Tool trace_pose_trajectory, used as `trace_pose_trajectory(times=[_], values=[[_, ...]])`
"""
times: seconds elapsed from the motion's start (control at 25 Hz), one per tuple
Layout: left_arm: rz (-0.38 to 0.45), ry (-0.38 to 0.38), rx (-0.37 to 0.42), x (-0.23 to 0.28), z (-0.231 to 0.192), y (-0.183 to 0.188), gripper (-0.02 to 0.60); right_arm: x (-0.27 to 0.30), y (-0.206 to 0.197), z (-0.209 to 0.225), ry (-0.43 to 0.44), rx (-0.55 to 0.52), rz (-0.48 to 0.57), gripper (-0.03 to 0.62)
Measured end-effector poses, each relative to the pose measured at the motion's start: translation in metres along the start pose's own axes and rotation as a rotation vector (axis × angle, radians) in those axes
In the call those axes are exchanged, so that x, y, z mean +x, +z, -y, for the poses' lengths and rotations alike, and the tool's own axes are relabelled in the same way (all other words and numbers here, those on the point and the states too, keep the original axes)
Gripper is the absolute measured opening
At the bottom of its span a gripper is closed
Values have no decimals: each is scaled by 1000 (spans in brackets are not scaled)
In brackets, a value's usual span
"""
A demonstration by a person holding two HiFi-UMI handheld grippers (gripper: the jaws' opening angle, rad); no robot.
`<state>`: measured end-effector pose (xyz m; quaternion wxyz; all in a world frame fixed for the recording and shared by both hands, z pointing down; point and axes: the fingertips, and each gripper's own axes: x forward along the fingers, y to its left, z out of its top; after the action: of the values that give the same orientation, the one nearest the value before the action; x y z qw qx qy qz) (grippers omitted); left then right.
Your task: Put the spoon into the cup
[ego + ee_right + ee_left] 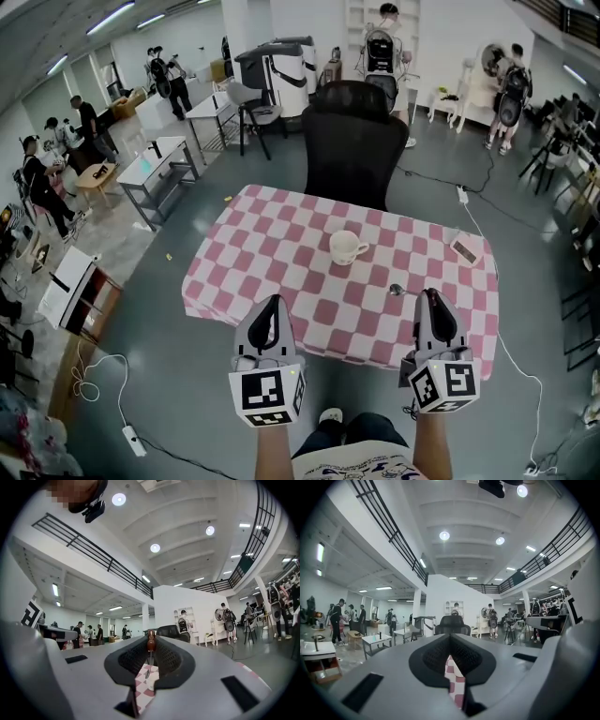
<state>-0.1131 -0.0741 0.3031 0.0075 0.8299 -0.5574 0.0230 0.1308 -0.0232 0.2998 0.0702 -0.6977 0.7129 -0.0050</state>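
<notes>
Right fingers: the grey ribbed fingers [171,658] of the right gripper [151,645] are clamped on a slim metal spoon with a brown handle end [149,660]. The brown end is on top and the thin stem hangs below the pads.
Left fingers: the left gripper [450,638] has its fingers [431,656] together at the tips, with nothing between them.
Cup: the white ceramic cup [348,247] stands upright mid-way across the pink-and-white checked table [281,253]. It is ahead and left of the right gripper and well apart from it, with its handle turned to the right.
Step in hand: carrying the spoon to the cup, by my reading.
Doing it well: hold the clamp firm, since a thin stem can pivot. Centre the low end over the cup's mouth, clear of the handle, and sink it inside the rim before letting go.
Risk: a knock on the rim could tip the cup, so the free left gripper might steady it.
</notes>
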Motion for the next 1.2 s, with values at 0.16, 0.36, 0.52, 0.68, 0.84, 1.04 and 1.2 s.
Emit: trace_pose_trajectory(times=[0.16, 0.36, 0.52, 0.68, 0.84, 1.04, 1.2], values=[[-13, -5, -6, 13, -9, -5, 12, 16, -6, -4, 1, -5, -11, 51], [-32, 4, -11, 29, -22, -12, 12, 39, -14, -9, 9, -3, -30, 51], [-43, 21, -15, 45, -36, -16, 12, 66, -20, -10, 18, 1, -36, 51], [-56, 44, -17, 65, -50, -20, 12, 97, -28, -11, 38, 6, -47, 51], [-67, 59, -11, 93, -59, -24, 12, 132, -38, -9, 56, 12, -66, 51], [-82, 80, -7, 135, -66, -26, 12, 178, -51, -3, 98, 20, -95, 51], [-93, 92, -9, 171, -68, -31, 12, 215, -61, 6, 127, 19, -115, 51]])
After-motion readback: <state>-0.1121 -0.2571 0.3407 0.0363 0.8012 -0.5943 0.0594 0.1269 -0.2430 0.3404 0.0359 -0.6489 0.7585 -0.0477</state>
